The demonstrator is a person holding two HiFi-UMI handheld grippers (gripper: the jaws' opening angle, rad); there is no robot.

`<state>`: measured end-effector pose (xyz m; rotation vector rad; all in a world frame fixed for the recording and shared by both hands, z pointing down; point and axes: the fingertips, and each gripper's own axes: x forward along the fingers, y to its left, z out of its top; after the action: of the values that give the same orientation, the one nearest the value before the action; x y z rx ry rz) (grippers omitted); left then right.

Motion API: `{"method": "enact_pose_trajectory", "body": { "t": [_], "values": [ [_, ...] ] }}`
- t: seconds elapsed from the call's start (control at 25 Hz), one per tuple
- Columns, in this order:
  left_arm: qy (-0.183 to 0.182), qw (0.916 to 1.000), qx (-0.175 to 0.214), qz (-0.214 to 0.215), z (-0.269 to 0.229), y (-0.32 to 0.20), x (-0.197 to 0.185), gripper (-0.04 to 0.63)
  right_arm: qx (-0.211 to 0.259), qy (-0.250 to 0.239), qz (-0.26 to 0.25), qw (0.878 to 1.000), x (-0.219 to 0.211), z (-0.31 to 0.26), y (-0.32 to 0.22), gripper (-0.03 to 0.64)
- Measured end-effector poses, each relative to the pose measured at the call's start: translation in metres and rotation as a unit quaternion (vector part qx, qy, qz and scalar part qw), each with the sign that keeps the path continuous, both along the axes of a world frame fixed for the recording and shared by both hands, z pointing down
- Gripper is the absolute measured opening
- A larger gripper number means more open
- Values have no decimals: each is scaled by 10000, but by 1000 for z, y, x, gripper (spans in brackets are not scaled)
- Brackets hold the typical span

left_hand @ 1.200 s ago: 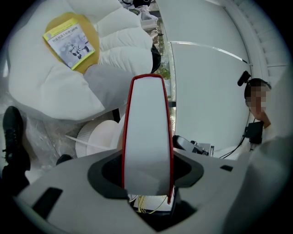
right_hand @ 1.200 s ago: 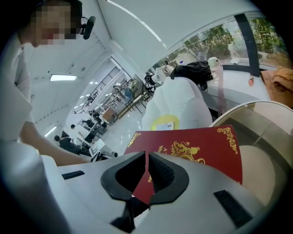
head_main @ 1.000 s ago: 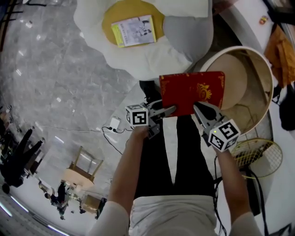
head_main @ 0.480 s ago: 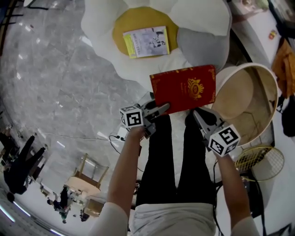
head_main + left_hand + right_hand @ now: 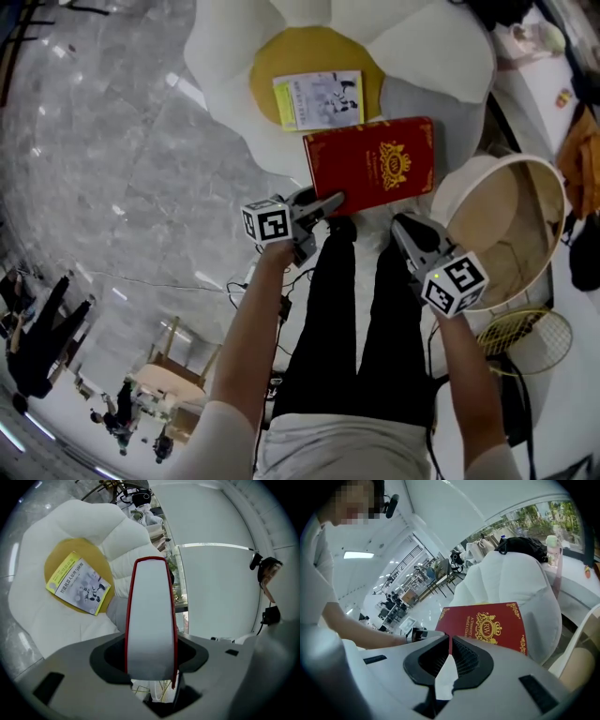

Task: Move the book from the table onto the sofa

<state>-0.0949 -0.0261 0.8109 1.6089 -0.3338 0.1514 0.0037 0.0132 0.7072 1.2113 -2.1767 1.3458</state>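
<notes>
Since a second ago both grippers and the book (image 5: pixel 370 166) have travelled away from the round table (image 5: pixel 492 202), where the red cover then overlapped the rim, and the book now hangs over the white petal-shaped sofa (image 5: pixel 431 56), its far edge just beside the yellow-edged booklet (image 5: pixel 319 100) lying on the sofa's yellow centre. Nearest, over the person's black trousers (image 5: pixel 356 309), the left gripper (image 5: pixel 328 202) has the book's near left corner, and the right gripper (image 5: pixel 401 225) sits at its near edge further right. The left gripper view shows what the head view cannot: the left gripper (image 5: pixel 150 653) has its jaws set moderately apart and clamped across the book's (image 5: pixel 150 620) full thickness, the white page block and both red cover edges standing upright between the pads. The right gripper view shows the right gripper (image 5: pixel 449 656) with its jaws almost together, pinching only a thin red edge of the book (image 5: pixel 487 625), whose gold-crested cover spreads beyond them toward the sofa (image 5: pixel 520 578). That view also takes in the person's other forearm. Further off in the left gripper view, the booklet (image 5: pixel 78 583) rests on the sofa (image 5: pixel 42 616). The head view alone shows the racket (image 5: pixel 525 337) below the table and the grey floor (image 5: pixel 112 141).
</notes>
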Motion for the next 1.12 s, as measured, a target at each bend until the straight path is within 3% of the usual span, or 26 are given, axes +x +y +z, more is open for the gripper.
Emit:
{"method": "enact_pose_trajectory", "body": {
  "t": [0.28, 0.56, 0.72, 1.12],
  "values": [
    [-195, 9996, 117, -177, 10, -39, -8, 241, 101, -64, -125, 9999, -10, -5, -33, 43],
    [-346, 9965, 108, -755, 45, -85, -14, 239, -80, -185, -333, 9992, 7, 25, -34, 43],
    [-544, 9920, 262, -1110, 69, -119, -18, 239, -34, 6, -818, 9966, 14, 48, -35, 43],
    [-772, 9731, -46, -2171, 118, -164, -18, 239, 46, -179, -1544, 9878, -3, 100, -79, 43]
  ]
}}
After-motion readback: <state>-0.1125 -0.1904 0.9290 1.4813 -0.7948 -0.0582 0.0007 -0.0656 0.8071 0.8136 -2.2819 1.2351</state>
